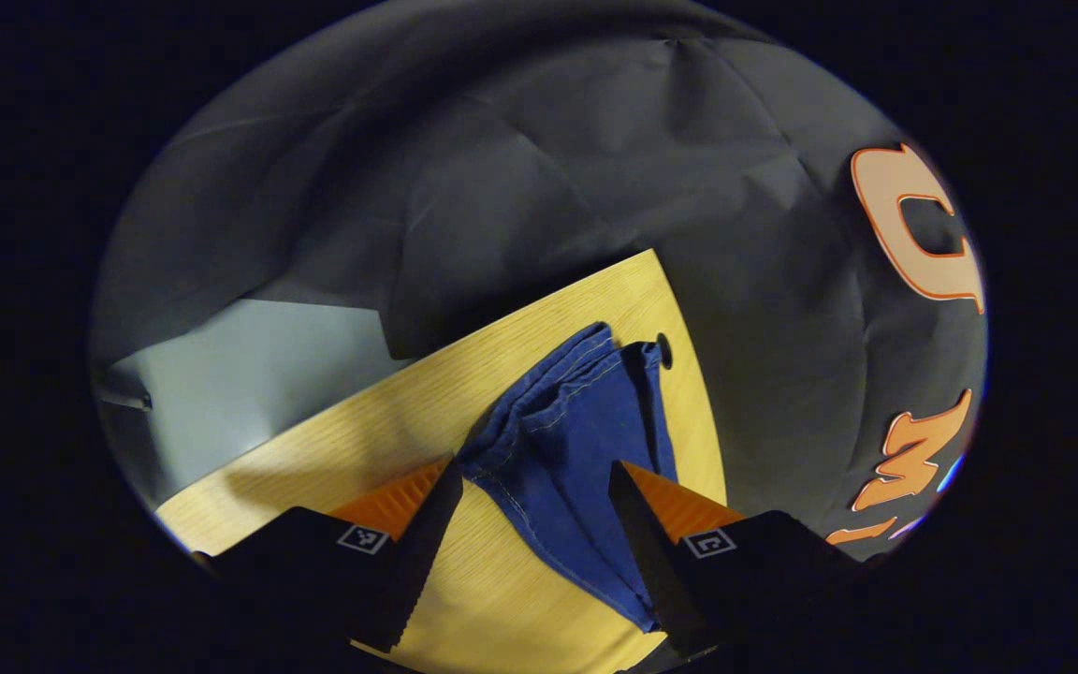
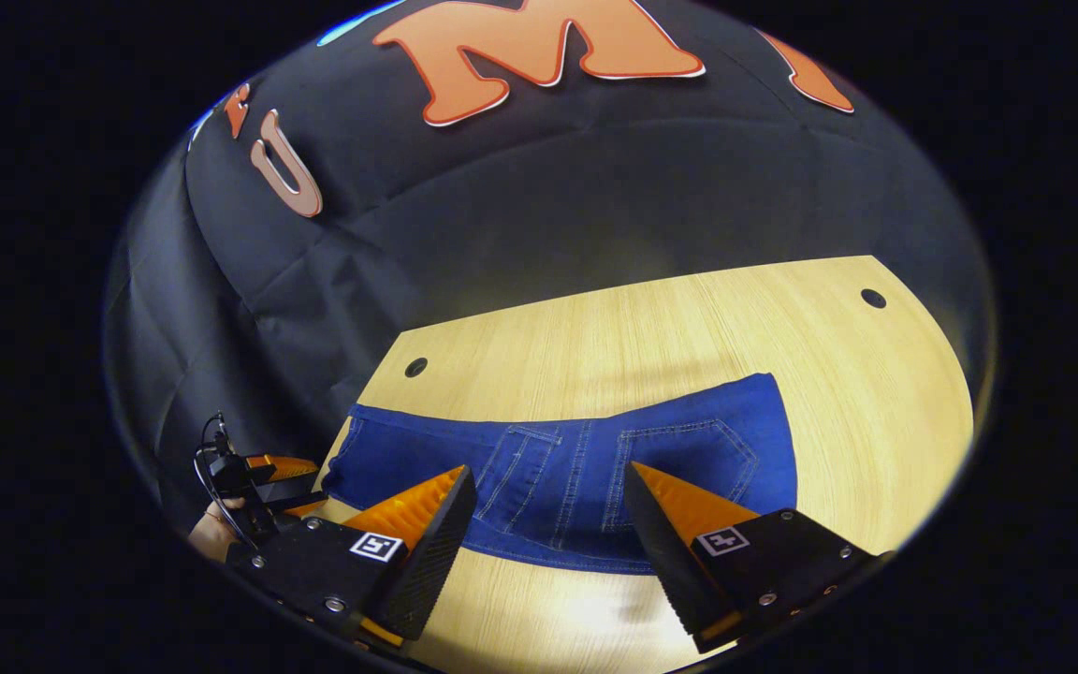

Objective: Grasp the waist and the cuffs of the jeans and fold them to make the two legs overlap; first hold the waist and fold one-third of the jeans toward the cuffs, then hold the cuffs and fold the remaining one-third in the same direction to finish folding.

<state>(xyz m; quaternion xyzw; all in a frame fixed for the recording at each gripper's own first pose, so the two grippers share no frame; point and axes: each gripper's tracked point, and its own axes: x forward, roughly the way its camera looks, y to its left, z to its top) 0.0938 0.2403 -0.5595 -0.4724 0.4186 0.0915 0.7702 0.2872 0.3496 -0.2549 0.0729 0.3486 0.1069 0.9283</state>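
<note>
Fingers (image 2: 427,538) apart | jeans (image 2: 586,477) pockets: right gripper view | cuffs (image 1: 586,374): left gripper view

Stitched denim jeans (image 2: 576,468) lie on a smooth, pale, fine-grained wooden table (image 2: 689,328) before creased matt cloth

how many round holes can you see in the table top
2 in the right gripper view: one hole near the table's far left corner, the other hole near its far right corner. The jeans may hide more.
</note>
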